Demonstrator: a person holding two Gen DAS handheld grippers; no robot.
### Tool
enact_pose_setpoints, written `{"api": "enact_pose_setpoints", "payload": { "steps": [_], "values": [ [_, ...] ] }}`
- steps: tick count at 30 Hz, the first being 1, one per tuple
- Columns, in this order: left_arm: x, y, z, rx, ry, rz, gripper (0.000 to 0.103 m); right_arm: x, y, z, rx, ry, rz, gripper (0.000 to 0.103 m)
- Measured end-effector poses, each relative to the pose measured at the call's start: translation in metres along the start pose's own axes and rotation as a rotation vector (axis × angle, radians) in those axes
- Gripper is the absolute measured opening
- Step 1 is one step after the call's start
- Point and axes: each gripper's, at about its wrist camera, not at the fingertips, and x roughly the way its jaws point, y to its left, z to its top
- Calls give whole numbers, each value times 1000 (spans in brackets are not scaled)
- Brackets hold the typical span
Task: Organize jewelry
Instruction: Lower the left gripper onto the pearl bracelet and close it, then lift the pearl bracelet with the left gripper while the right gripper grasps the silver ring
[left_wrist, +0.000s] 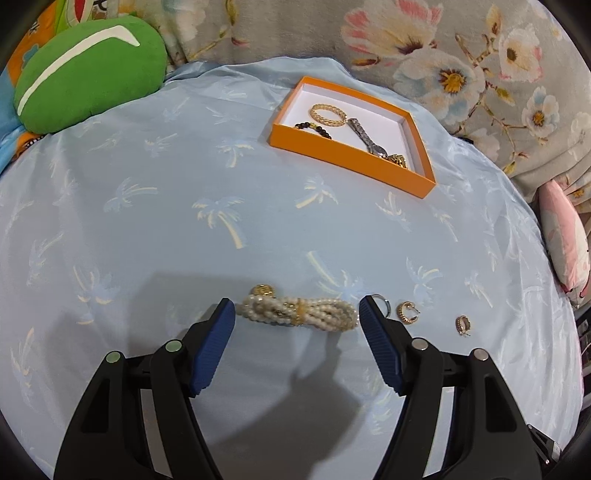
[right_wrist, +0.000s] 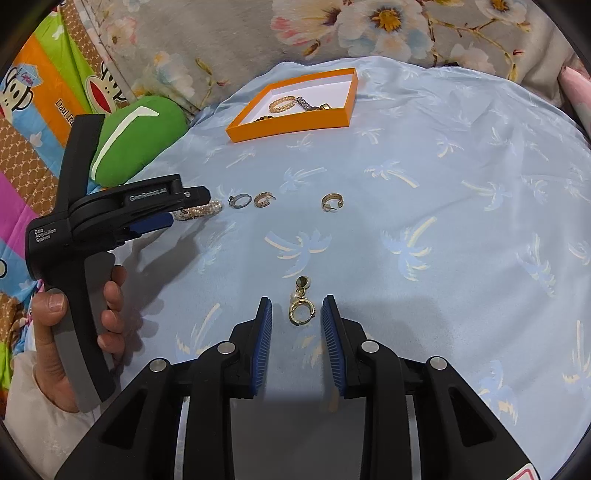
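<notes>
Glossy pearl bracelet (left_wrist: 299, 312) and shiny gold earrings (left_wrist: 405, 313) on smooth, silky cloth (left_wrist: 184, 240)

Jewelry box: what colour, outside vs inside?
The jewelry box is orange outside with a white lining inside; this shows best in the left wrist view.

Light: bright and even over my blue cloth (left_wrist: 147, 229).
Shadows: soft, under my grippers.
Focus: sharp.
Edges: fisheye bend, dark corners.

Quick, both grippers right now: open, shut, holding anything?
Left gripper: open, straddling the pearl bracelet, pads not pressing it.
Right gripper: open, narrow gap around the gold pearl earring, not gripping it.
</notes>
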Motion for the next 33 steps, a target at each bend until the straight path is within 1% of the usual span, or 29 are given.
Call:
{"api": "enact_pose_setpoints", "payload": {
  "steps": [9,13,15,16,19,21,26,27,30,33],
  "values": [
    [23,-24,18,66,9,117,67,0,-1,2,11,-7,9,29],
    [20,-26,13,101,0,114,42,-2,-4,2,25,-15,17,29],
    [14,-24,7,119,0,99,35,-2,-4,3,26,-15,19,29],
    [11,-22,4,128,1,92,34,-3,-4,3,24,-16,20,29],
    [-1,-16,-10,146,2,77,34,-3,-3,3,22,-17,21,29],
    [-7,-13,-15,148,2,84,34,-3,-3,3,22,-19,21,29],
    [-15,-2,-18,65,11,48,36,-5,-2,4,18,-28,18,29],
    [-14,-3,-17,66,11,52,37,-5,-1,5,13,-30,16,29],
    [-9,-9,-15,86,10,64,46,-3,4,14,-13,-41,12,29],
    [-5,-17,-14,131,11,82,45,-2,13,27,-40,-61,18,29]
  ]
}}
